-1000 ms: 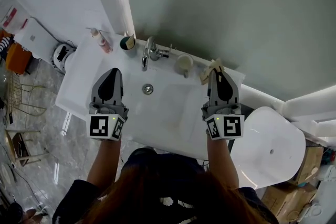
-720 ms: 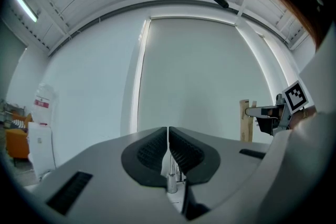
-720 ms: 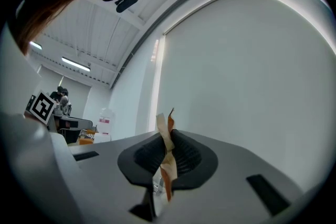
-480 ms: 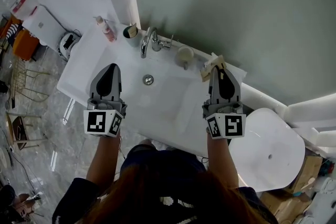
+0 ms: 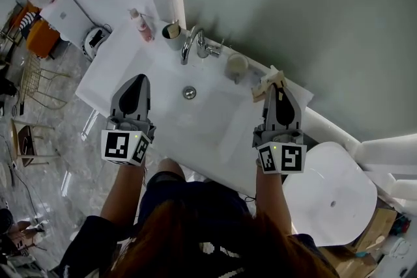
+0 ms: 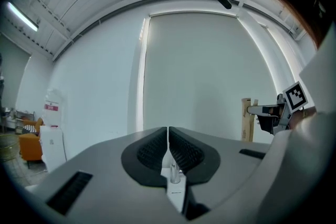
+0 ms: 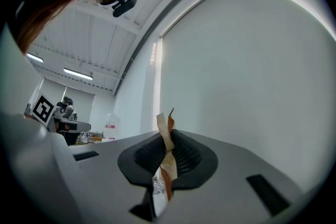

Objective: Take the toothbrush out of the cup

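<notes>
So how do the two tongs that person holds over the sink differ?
The left tongs are shut with nothing between them; the right tongs are shut on a thin beige piece that sticks up past their tips. The left tongs sit over the left side of the white sink, while the right tongs are near its back right corner. Both are grey and point toward the wall.

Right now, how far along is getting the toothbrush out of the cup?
Done: nothing visible; the cup beside the faucet holds something tan, likely the toothbrush. In hand: right gripper is shut on a flat tan strip; left gripper is shut, empty, short of the cup. Left: reach, grip, lift it out.
</notes>
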{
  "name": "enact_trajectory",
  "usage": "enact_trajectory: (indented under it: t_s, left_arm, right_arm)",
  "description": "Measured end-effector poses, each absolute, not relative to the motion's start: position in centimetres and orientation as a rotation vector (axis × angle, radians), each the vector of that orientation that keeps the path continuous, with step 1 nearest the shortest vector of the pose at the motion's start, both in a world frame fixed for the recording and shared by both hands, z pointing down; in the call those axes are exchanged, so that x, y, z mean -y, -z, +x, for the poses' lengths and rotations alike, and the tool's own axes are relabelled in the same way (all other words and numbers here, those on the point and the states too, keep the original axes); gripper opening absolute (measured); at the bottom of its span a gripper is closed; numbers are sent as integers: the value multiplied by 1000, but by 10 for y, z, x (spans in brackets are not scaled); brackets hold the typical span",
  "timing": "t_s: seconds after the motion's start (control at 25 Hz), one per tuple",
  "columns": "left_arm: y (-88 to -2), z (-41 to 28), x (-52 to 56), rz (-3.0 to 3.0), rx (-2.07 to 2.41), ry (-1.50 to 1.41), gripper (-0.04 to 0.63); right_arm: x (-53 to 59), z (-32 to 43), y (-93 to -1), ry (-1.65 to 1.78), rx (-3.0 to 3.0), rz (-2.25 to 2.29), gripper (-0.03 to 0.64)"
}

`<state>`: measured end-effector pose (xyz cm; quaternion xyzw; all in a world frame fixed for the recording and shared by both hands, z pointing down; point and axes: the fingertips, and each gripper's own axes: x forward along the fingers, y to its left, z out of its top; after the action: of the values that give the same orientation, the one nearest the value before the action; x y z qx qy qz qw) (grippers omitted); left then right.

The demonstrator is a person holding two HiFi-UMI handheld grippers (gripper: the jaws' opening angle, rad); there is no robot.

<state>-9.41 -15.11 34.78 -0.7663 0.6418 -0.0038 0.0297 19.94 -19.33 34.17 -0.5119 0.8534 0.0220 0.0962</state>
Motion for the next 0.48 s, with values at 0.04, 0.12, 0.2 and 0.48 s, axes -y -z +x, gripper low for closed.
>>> enact_trajectory:
  t_s: [0.04, 0.12, 0.2, 0.48]
  left_arm:
    - [-349, -96, 154, -2367, -1970, 19, 28]
    - [-352, -102, 162, -2385, -1941, 31, 28]
    - [-357, -110, 173, -2411, -1905, 47, 28]
    - [-376, -165, 233, -2550, -1720, 54, 28]
  right_arm:
    - [194, 199, -342, -68, -2525, -1529, 40]
    - [196, 198, -341, -76, -2511, -1562, 40]
    - [200, 192, -343, -84, -2493, -1604, 40]
    - [225, 146, -343, -145, -2374, -1823, 40]
